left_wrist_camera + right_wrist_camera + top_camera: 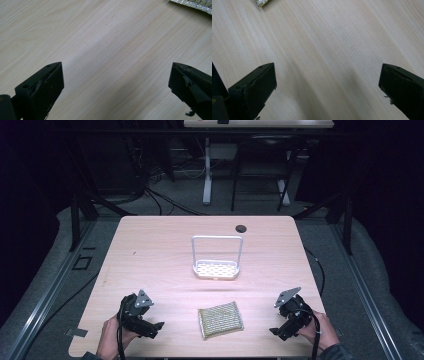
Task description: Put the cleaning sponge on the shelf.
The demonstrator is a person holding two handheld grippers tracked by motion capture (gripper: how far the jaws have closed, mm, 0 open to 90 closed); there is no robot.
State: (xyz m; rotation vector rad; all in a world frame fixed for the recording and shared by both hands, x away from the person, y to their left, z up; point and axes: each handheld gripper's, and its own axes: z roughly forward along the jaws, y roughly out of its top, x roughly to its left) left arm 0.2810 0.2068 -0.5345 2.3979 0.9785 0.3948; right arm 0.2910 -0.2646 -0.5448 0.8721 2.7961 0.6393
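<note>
Silvery and yellow-green, a flat rectangular scouring sponge with a metallic mesh face (220,320) lies near the front edge of the pale wooden table (150,250), roughly midway between the two grippers and touching neither. From the left gripper view a strip of its glittering edge (197,3) shows in the upper right corner; from the right gripper view one corner of it (261,2) shows at the top left.

Behind the sponge, toward the middle of the table and well apart from it, stands a white perforated sponge-holder tray with a tall squared wire handle (217,257), upright. A small round black disc (241,228) sits farther back, near the far edge of the tabletop.

The left gripper (154,327) is held in the person's left hand (111,338) at the front left of the table, its black jaws pointing in toward the sponge. In its own view the jaws stand wide apart over bare wood, with nothing between them. The right gripper (278,332), in the right hand (320,330) at the front right, points inward the same way; its jaws are likewise spread wide and hold nothing. Each gripper carries a grey three-cornered plate on top.

Beyond the table the room is dark, with black cables on the grey floor (210,207) and the white legs of another table (207,175) at the back.
</note>
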